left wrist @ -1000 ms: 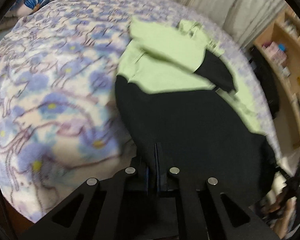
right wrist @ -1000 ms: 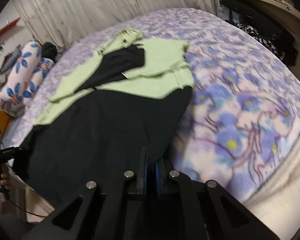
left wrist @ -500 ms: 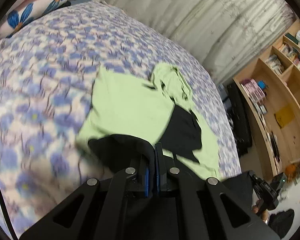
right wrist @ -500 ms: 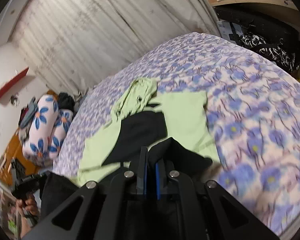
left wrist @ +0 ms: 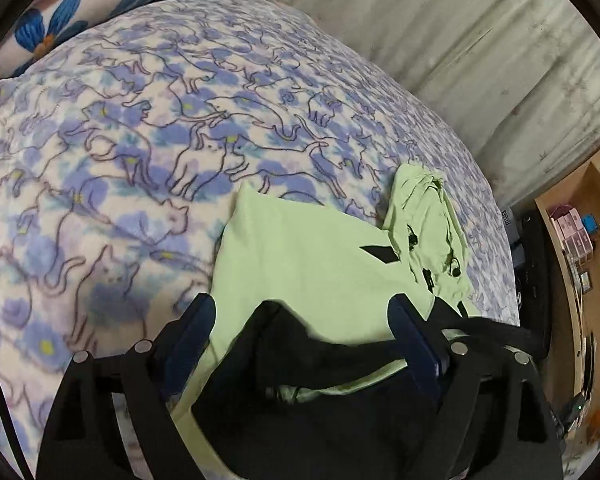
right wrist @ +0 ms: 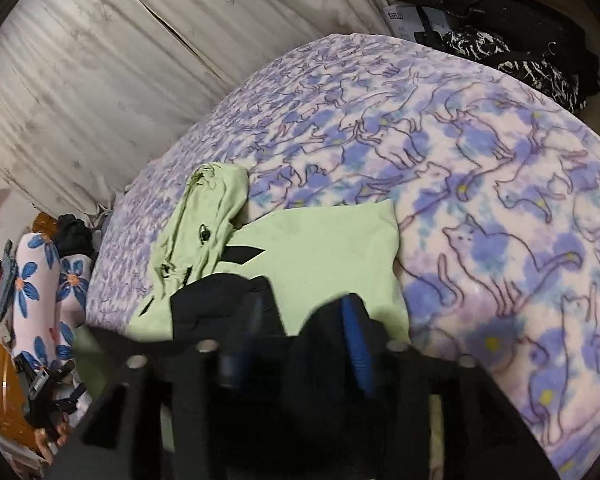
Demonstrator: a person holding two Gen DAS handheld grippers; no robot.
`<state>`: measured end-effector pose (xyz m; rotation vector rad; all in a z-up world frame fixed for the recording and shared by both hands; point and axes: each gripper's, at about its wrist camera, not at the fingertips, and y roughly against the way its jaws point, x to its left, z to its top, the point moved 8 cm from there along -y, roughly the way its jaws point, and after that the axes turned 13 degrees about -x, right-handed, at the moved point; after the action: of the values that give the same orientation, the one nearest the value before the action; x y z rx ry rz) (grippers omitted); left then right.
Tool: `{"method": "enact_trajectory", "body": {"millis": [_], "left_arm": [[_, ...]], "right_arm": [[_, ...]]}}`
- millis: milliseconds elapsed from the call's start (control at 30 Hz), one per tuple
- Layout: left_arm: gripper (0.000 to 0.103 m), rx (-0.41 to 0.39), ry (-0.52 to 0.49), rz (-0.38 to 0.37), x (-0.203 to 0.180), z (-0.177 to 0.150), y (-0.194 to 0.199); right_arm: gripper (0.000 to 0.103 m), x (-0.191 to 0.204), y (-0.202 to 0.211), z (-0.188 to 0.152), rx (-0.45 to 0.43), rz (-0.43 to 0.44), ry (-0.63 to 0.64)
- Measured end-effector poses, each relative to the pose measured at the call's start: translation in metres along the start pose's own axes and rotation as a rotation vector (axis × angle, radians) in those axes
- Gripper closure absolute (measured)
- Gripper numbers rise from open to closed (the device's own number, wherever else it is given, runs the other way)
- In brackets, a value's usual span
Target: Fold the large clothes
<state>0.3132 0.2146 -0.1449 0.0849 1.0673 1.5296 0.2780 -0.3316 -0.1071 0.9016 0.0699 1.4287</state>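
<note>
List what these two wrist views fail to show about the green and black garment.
- Left wrist view: the black hem runs under the left hand-held gripper and off the bottom edge.
- Right wrist view: the right hand-held gripper is motion-blurred; contact between pads and cloth is unclear.
- Both views: the hood is bunched, hiding its inside.

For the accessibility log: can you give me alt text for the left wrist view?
The left gripper hangs open, its jaws just having opened, over a green and black hoodie folded partway on a bed with a blue cat-print blanket. Curtains hang behind.
</note>
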Motion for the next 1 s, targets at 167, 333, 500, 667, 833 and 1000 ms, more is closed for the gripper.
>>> {"method": "enact_trajectory", "body": {"millis": [167, 333, 500, 667, 833, 1000], "left_arm": [[0.016, 0.042, -0.093, 0.054, 0.006, -0.014, -0.021], [0.016, 0.069, -0.259, 0.021, 0.0, -0.035, -0.023], [0.016, 0.079, -0.483, -0.046, -0.015, -0.055, -0.003], [0.016, 0.089, -0.657, -0.072, -0.018, -0.076, 0.009], [0.016, 0.087, -0.815, 0.007, -0.013, -0.085, -0.01], [0.016, 0.057, -0.844, 0.102, -0.008, -0.068, -0.05]], "right_arm": [[0.056, -0.008, -0.012, -0.007, 0.026, -0.007, 0.016], [0.056, -0.02, -0.018, -0.017, 0.054, -0.028, 0.047], [0.056, -0.024, -0.016, -0.026, 0.073, -0.028, 0.107], [0.042, -0.018, -0.013, -0.033, 0.072, -0.033, 0.213], [0.042, -0.013, -0.031, -0.035, 0.084, -0.064, 0.316], [0.042, -0.02, -0.063, -0.032, 0.108, -0.113, 0.355]]}}
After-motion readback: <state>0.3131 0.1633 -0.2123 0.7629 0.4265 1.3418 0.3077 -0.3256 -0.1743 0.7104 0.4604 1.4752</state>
